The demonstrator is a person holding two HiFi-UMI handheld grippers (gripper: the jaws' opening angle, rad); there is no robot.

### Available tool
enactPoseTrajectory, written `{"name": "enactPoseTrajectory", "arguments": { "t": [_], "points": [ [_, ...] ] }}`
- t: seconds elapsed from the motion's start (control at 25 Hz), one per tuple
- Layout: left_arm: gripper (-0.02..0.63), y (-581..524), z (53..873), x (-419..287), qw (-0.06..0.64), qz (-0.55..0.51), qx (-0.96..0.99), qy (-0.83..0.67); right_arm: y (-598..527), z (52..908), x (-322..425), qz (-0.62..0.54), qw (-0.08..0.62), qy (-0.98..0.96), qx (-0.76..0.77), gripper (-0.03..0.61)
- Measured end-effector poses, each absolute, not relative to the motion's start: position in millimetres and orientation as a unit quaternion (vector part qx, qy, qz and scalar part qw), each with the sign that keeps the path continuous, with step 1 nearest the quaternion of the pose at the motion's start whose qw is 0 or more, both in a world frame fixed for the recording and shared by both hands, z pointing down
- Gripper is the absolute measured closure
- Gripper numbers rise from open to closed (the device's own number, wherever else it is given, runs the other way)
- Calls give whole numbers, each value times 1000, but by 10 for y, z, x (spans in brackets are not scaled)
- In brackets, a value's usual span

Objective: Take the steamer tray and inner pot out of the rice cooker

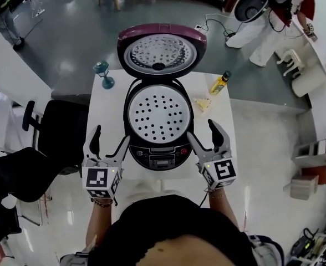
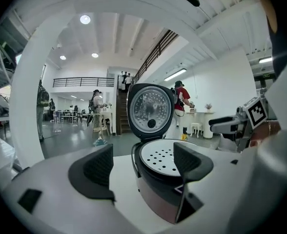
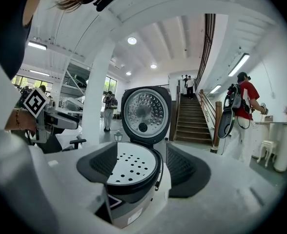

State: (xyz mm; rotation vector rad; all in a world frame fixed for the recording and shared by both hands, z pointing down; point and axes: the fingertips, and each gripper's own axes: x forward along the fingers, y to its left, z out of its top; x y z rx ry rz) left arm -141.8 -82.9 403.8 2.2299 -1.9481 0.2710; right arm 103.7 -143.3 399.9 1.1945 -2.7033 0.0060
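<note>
Looked like a large open hall or lab: polished grey floor [image 1: 69, 37], staircase [image 3: 190, 123] up to a railed mezzanine [image 2: 80, 82], recessed ceiling lights [image 2: 85, 19], other people [image 3: 108, 108] standing about.

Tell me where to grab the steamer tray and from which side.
Probably its rim, from above at the left or right edge: the steamer tray lies flat, seated in the mouth of the rice cooker, and the raised lid blocks the back.

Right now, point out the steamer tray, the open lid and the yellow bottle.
steamer tray [image 1: 160, 115], head view, middle of its white surface with holes.
open lid [image 1: 159, 53], head view, centre of its metal inner plate.
yellow bottle [image 1: 219, 84], head view, middle of its body.
</note>
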Motion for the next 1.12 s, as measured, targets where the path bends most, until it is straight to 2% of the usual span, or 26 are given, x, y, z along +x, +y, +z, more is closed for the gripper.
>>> {"name": "enactPoseTrajectory", "arguments": {
  "t": [0.16,0.36,0.72,0.92,1.12],
  "points": [
    [230,-1140,4011,-1441,85,103,756,-640,-1709,4143,986,10,141,-900,412,270],
    [230,-1504,4109,-1422,53,176,746,-639,-2022,4265,781,13,207,-893,400,270],
    [230,-1953,4670,-1236,84,333,733,-587,-2454,4510,601,-17,325,-874,361,270],
    [230,-2096,4898,-1214,106,375,732,-558,-2600,4731,524,-2,358,-872,333,270],
    [232,-2158,5027,-1243,113,412,721,-546,-2652,4990,510,-37,439,-846,302,270]
  ]
}}
